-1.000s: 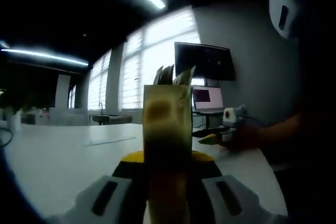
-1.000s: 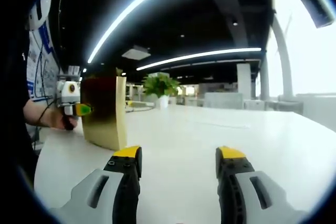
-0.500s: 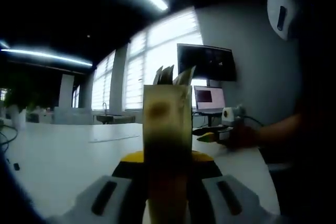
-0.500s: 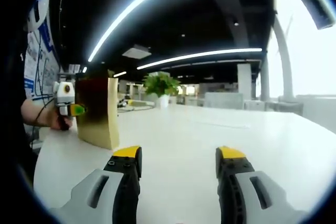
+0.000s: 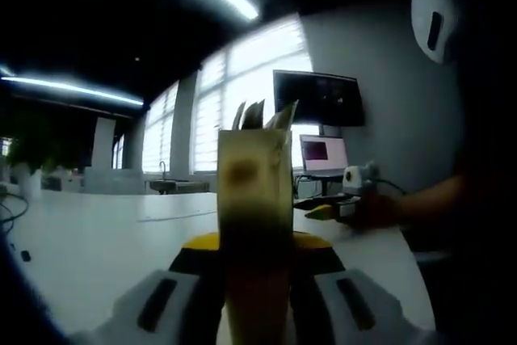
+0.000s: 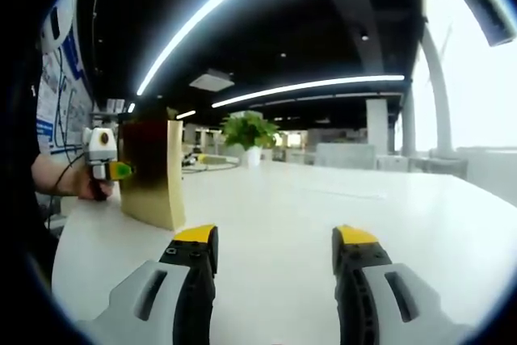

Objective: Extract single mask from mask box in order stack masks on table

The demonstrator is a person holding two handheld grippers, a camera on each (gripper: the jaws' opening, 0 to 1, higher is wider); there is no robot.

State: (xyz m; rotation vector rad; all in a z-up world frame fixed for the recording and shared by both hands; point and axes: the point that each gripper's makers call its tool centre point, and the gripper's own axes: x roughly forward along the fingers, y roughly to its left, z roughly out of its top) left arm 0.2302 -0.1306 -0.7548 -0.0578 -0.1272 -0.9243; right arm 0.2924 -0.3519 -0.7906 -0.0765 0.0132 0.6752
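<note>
The left hand-held gripper [image 5: 257, 268] is closed on the mask box [image 5: 257, 199], a tall yellowish carton that stands upright between its yellow-tipped jaws. Pale mask edges [image 5: 262, 115] stick up from the open top of the box, just above the jaws' hold. Beyond the box lies the white bench [image 5: 97, 240], and off to the right of this hand-held gripper a hand [image 5: 376, 209] holds the other tool low over the bench, with a monitor [image 5: 317, 98] and a laptop [image 5: 323, 155] farther back against the wall.

The right hand-held gripper [image 6: 275, 268] stands wide open with nothing between its jaws, hovering low over the bench [image 6: 339, 199]. The mask box [image 6: 155, 171] is ahead of it and off to its left, well apart from its fingertips, with the left hand-held gripper [image 6: 109, 166] and the hand that carries it at the box's far side. A potted plant [image 6: 246, 136] stands much farther off along the bench.

By the look of things the task is at its very start: the box is steadied, but no mask appears drawn out or laid on the bench. What seems left is for the open right hand-held gripper to reach the box top, pinch one mask, pull it free and begin the stack.
</note>
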